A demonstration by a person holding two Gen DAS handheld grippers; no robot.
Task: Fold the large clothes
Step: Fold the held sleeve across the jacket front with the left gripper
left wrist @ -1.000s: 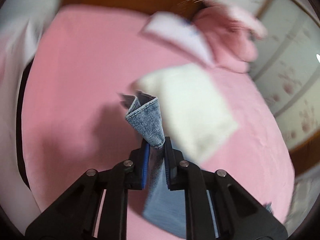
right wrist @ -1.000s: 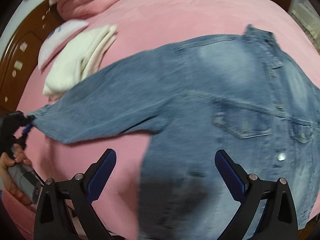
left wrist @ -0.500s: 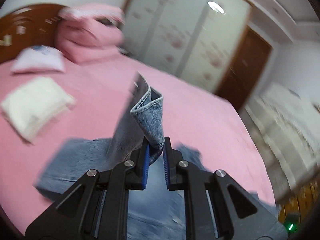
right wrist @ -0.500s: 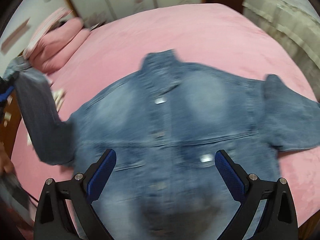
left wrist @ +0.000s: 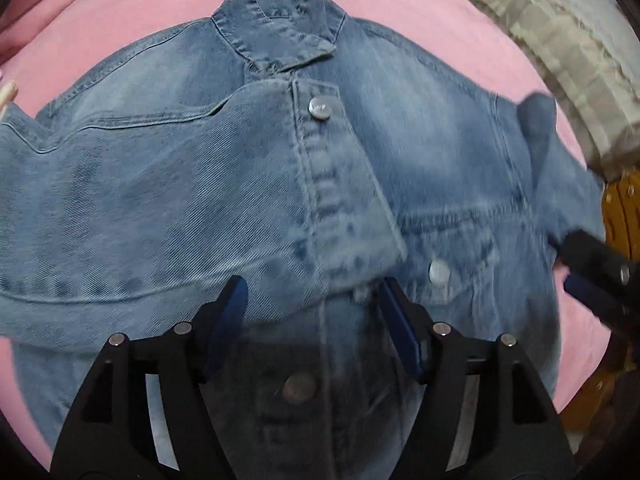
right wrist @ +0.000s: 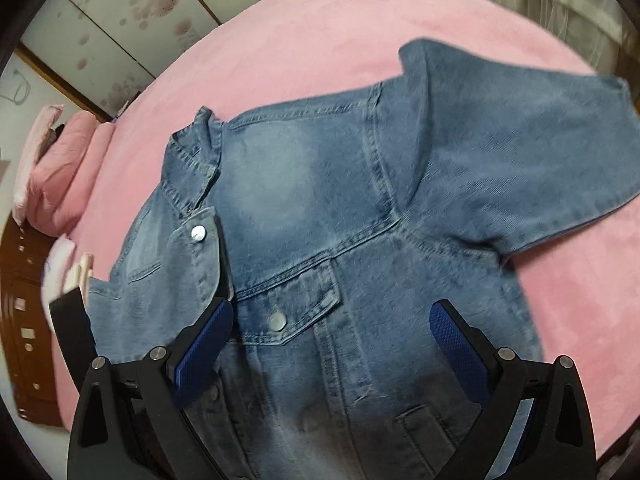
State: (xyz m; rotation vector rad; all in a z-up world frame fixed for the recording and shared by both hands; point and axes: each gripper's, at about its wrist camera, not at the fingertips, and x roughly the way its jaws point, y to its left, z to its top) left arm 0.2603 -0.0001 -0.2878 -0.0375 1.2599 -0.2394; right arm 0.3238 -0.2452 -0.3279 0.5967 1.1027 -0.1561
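The denim jacket (right wrist: 320,240) lies front-up mid-bed (right wrist: 320,40), one sleeve already folded across. Its unfolded sleeve (right wrist: 520,140) stretches away nearer the right gripper (right wrist: 332,340); both grippers gape, the left gripper (left wrist: 312,312) having just let go.

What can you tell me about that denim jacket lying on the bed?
The denim jacket is faded blue, with paler washed patches, metal snap buttons, a collar and a flapped chest pocket. It lies front up on the pink bedspread. One sleeve is folded across the chest, its cuff ending near the button placket; the other sleeve sticks out sideways, flat on the bed. Neither gripper is holding it.
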